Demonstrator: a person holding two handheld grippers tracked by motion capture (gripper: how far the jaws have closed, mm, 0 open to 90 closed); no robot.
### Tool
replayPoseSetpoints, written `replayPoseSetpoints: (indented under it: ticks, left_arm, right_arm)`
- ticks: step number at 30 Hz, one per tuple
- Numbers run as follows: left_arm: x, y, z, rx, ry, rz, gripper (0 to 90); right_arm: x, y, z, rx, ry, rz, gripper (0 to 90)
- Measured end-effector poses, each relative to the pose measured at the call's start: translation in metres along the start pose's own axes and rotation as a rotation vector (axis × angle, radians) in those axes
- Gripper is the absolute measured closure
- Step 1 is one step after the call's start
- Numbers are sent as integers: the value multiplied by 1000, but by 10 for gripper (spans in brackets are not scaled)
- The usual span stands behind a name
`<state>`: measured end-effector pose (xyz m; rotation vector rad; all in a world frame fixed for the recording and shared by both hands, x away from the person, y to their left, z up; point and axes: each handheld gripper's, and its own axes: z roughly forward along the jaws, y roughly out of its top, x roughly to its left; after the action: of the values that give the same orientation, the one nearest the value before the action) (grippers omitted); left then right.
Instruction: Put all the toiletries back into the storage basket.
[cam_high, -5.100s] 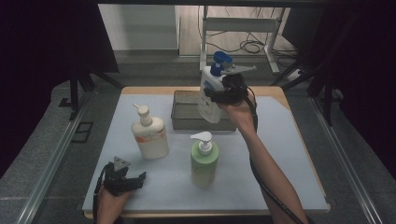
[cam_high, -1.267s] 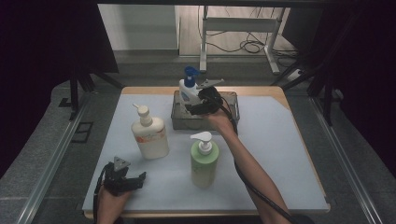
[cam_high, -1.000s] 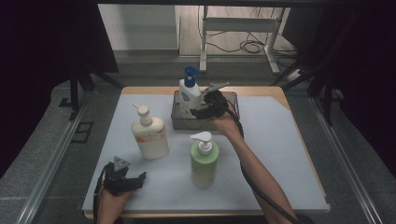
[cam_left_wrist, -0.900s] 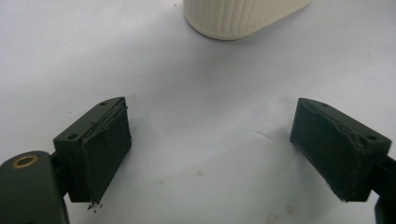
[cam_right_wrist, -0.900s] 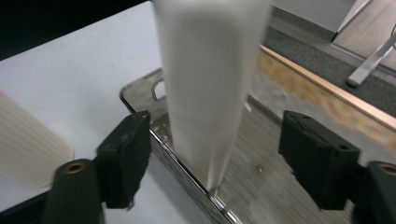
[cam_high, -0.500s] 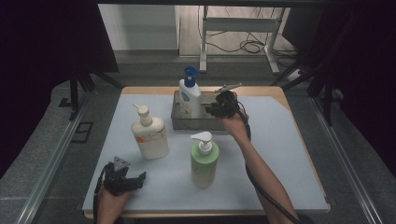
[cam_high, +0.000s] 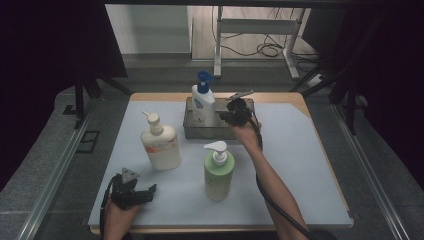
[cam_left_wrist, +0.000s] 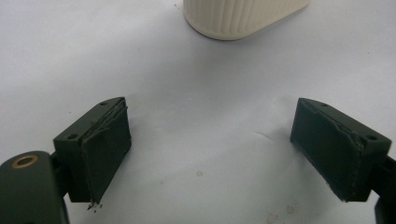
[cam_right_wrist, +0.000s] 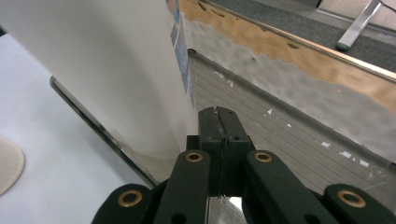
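Standing upright in the metal tray's (cam_high: 190, 131) left end: the blue-capped white bottle (cam_high: 202, 104), just left of the right gripper (cam_high: 231, 113), jaws pressed together, holding nothing. Resting far nearer the cream pump bottle (cam_high: 159, 145) and green pump bottle (cam_high: 218, 171): the left gripper (cam_high: 145, 193), jaws spread wide and empty.

I see the white bottle (cam_high: 203, 106) with a blue pump standing upright in the metal tray's (cam_high: 235, 131) left end.
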<state>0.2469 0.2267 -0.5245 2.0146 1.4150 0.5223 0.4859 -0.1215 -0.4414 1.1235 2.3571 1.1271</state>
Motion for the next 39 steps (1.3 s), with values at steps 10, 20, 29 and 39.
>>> replayPoseSetpoints:
  ticks: [10, 20, 29, 39]
  left_arm:
    - [0, 0, 0, 0, -1, -1, 119]
    - [0, 0, 0, 0, -1, -1, 119]
    - [0, 0, 0, 0, -1, -1, 119]
    - [0, 0, 0, 0, -1, -2, 119]
  right_arm:
    - [3, 1, 17, 39, 2, 35, 900]
    - [6, 4, 27, 63, 12, 49, 900]
    - [4, 2, 30, 70, 29, 81, 899]
    - [10, 4, 34, 71, 43, 86, 895]
